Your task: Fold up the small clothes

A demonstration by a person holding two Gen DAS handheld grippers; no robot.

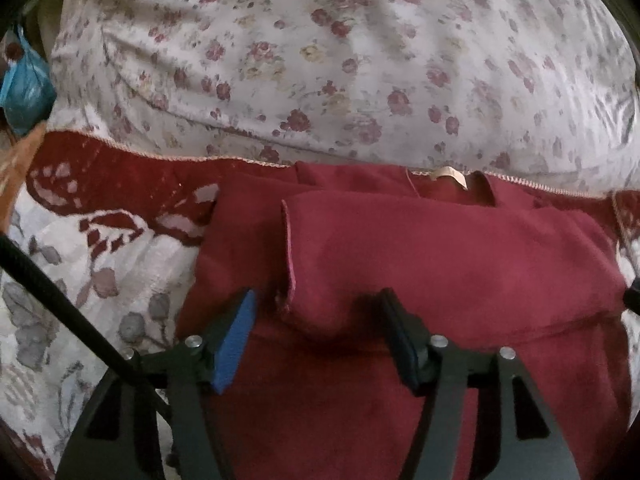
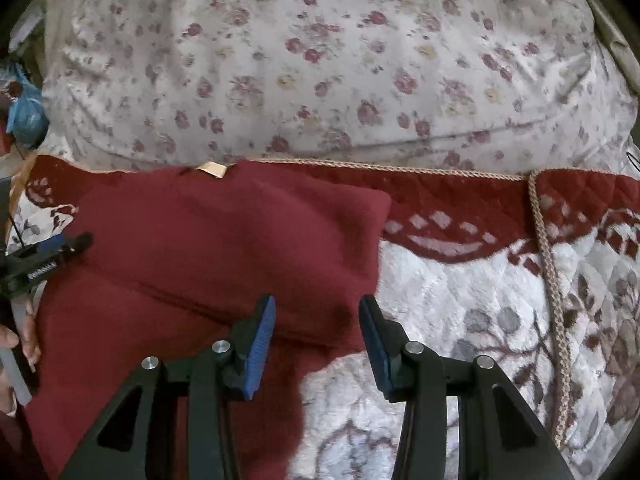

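Quilted bedding with a floral pillow behind is carrying a dark red garment, partly folded, filling the lower centre of both views. The left gripper and right gripper are hovering spread over its near edges, holding nothing; a clean next fold likely means pinching both corners evenly.

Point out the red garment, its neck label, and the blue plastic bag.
red garment [image 1: 440,264], left wrist view, middle of the folded-over layer
neck label [image 1: 451,174], left wrist view, middle of the tag
blue plastic bag [image 1: 24,92], left wrist view, bag's body
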